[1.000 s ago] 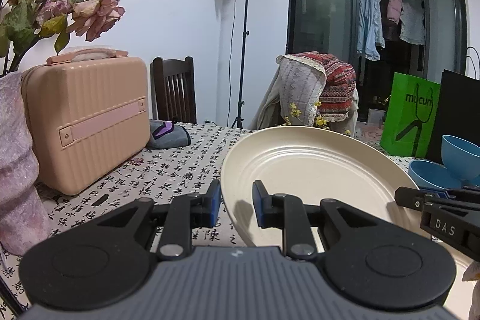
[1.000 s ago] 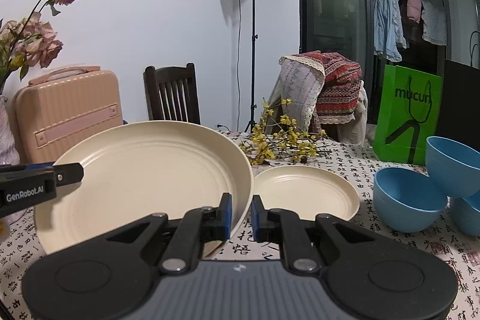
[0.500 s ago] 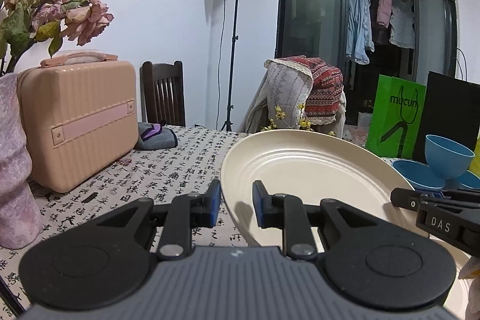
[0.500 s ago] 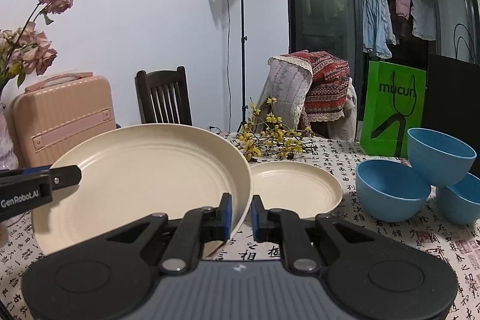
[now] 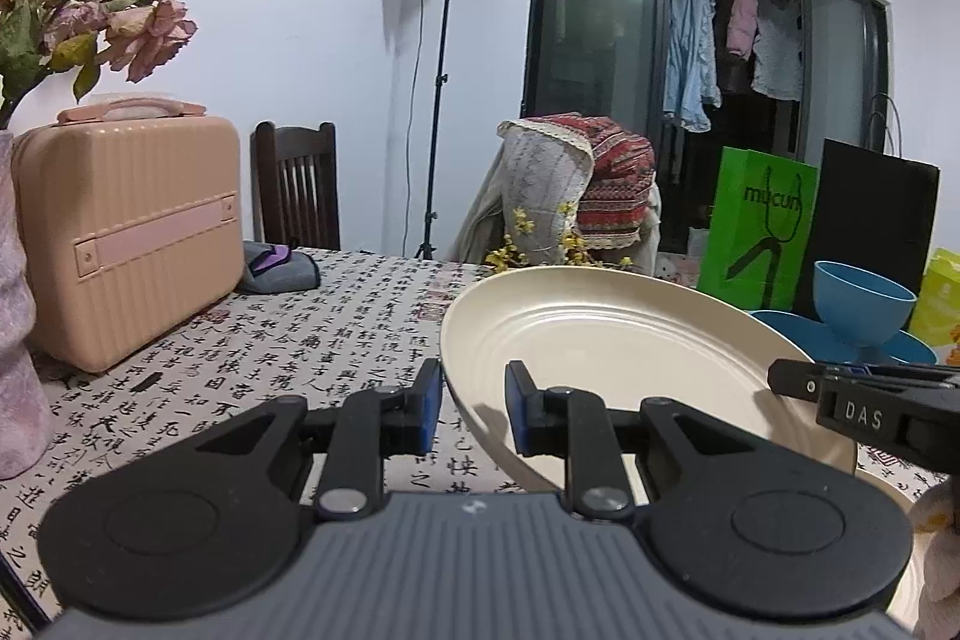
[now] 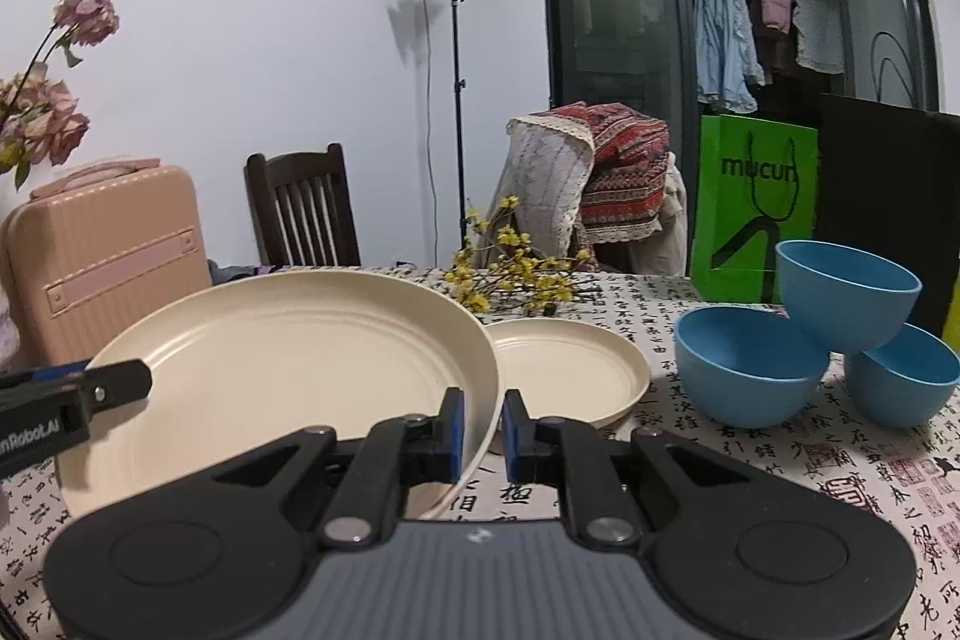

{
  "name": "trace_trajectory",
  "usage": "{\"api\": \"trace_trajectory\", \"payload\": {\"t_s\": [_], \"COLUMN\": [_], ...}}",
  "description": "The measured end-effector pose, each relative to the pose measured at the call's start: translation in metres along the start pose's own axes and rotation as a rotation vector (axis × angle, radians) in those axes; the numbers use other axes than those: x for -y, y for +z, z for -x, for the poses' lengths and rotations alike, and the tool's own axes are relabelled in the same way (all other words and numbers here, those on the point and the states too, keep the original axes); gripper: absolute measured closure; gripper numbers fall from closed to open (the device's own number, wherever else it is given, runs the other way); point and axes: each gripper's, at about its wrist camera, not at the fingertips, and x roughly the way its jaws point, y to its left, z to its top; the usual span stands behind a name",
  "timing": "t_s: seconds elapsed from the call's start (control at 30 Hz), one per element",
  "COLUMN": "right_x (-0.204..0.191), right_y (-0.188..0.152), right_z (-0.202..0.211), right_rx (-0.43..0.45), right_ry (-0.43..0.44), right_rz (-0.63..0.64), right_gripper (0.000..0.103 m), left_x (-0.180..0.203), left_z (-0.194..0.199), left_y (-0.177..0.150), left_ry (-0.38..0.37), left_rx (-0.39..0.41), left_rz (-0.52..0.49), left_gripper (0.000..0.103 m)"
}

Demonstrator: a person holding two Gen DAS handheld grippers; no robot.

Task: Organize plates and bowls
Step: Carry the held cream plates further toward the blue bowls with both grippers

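Left gripper [image 5: 467,409] and right gripper [image 6: 483,427] each stay clamped on opposite rims of the large cream plate [image 6: 282,358], carried level above the tabletop [image 6: 780,460]. It has drifted sideways toward the small plate [image 6: 567,370], apparently for stacking.

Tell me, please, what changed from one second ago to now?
Both grippers carried the large plate sideways toward the small plate and the blue bowls; these now look nearer. Unchanged: left gripper and right gripper stay shut on opposite rims.
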Motion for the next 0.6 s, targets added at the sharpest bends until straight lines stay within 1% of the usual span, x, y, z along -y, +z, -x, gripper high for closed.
{"api": "trace_trajectory", "payload": {"t_s": [0.3, 0.6], "right_x": [0.008, 0.01], "right_y": [-0.009, -0.02], "right_z": [0.008, 0.008], "right_rx": [0.024, 0.026], "right_ry": [-0.039, -0.065], "right_rz": [-0.005, -0.014], "right_gripper": [0.09, 0.09], "left_x": [0.009, 0.011], "left_z": [0.004, 0.006], "left_y": [-0.008, -0.016], "left_ry": [-0.031, -0.052], "left_rx": [0.015, 0.027], "left_rz": [-0.005, -0.004], "left_gripper": [0.08, 0.08]}}
